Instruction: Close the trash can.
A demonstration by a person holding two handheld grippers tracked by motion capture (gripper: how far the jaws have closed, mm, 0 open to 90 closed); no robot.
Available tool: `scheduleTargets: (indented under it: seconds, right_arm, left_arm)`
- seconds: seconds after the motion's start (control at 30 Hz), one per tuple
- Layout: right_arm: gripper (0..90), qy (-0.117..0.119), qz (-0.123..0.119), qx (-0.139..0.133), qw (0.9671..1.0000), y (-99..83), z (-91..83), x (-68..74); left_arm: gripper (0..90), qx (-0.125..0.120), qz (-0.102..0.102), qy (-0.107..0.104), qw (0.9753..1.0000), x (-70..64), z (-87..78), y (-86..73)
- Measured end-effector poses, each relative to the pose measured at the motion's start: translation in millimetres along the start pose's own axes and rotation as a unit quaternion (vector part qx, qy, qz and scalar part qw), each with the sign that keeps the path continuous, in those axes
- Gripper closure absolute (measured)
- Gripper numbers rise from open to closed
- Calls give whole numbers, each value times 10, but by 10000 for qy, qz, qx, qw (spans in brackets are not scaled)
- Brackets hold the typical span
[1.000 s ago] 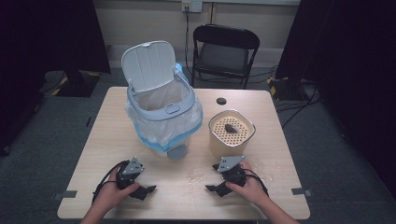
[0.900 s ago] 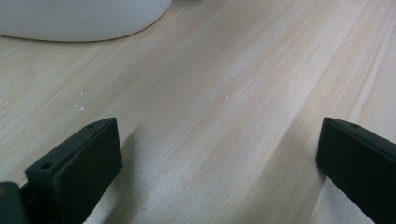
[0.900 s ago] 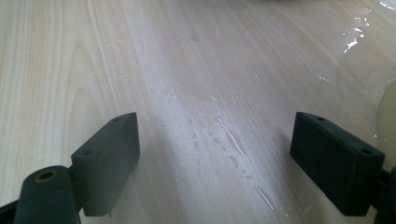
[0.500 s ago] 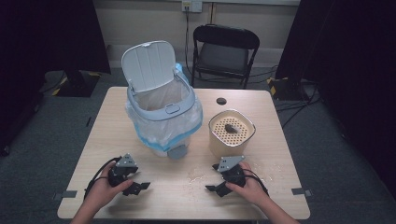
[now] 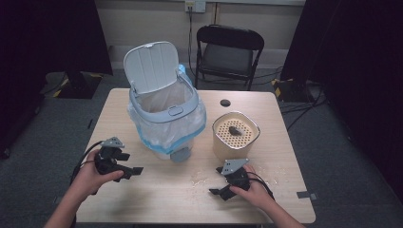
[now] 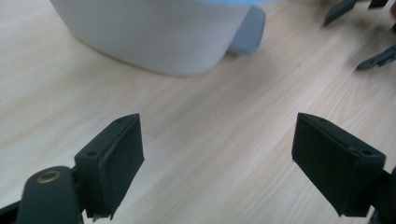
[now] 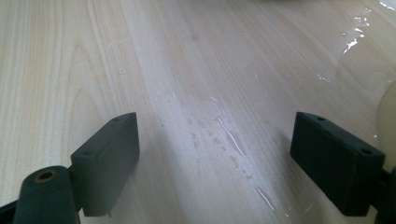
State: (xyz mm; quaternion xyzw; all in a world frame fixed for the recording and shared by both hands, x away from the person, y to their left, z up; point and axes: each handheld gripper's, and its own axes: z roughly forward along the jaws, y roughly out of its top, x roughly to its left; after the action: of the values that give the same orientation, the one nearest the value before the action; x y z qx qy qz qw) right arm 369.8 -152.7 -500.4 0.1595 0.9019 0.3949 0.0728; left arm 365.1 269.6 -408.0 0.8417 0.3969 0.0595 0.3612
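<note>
Left gripper (image 5: 134, 170) and right gripper (image 5: 215, 192) are held low over the table (image 5: 157, 194), jaws spread wide, empty. Wet streaks (image 7: 231, 137) are resolved in the right gripper view. Beyond stand the lined bin (image 5: 166, 121) and the cream container (image 5: 235, 135).

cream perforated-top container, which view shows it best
The high view: the cream plastic container with a perforated top is whole there, with something dark on top. The right gripper view catches a pale blurred edge, likely its wall.

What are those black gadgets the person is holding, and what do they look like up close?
Each is a black hand-held gripper, left and right, with two flat rectangular jaws, a grey three-cornered plate on top and a trailing black cable. The forearms show no sleeves.
</note>
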Motion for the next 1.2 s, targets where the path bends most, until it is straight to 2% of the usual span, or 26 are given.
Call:
scheduleTargets:
  seconds: [0.1,0.2,0.33,0.37,0.4,0.47,0.57,0.77,1.03,1.2]
  right_arm:
    - [150,1,0,0,10000,0,0,0]
    - [150,0,-1,0,10000,0,0,0]
    - [151,-1,-1,-1,10000,0,0,0]
    - [150,0,-1,-2,10000,0,0,0]
    - [150,0,-1,-2,10000,0,0,0]
    - [150,0,-1,-1,10000,0,0,0]
    - [150,-11,3,-11,10000,0,2,1]
    - [150,-10,4,-10,10000,0,1,1]
    - [150,-10,1,-11,10000,1,2,0]
    - [150,-10,0,-11,10000,0,2,0]
  left_arm:
    - [162,-42,-44,8,10000,25,-101,119]
    - [170,-119,13,9,9999,65,-262,280]
    - [174,-195,-9,-6,9998,92,-361,383]
    - [174,-189,42,48,9998,106,-403,428]
    - [174,-278,4,36,9996,134,-464,495]
    - [172,-335,-37,-10,9994,148,-493,528]
    - [166,-307,-59,157,9994,196,-611,655]
    - [166,-335,-35,246,9991,233,-731,828]
    - [176,-389,-56,165,9991,244,-802,1042]
    - [178,-305,54,172,9994,225,-849,1191]
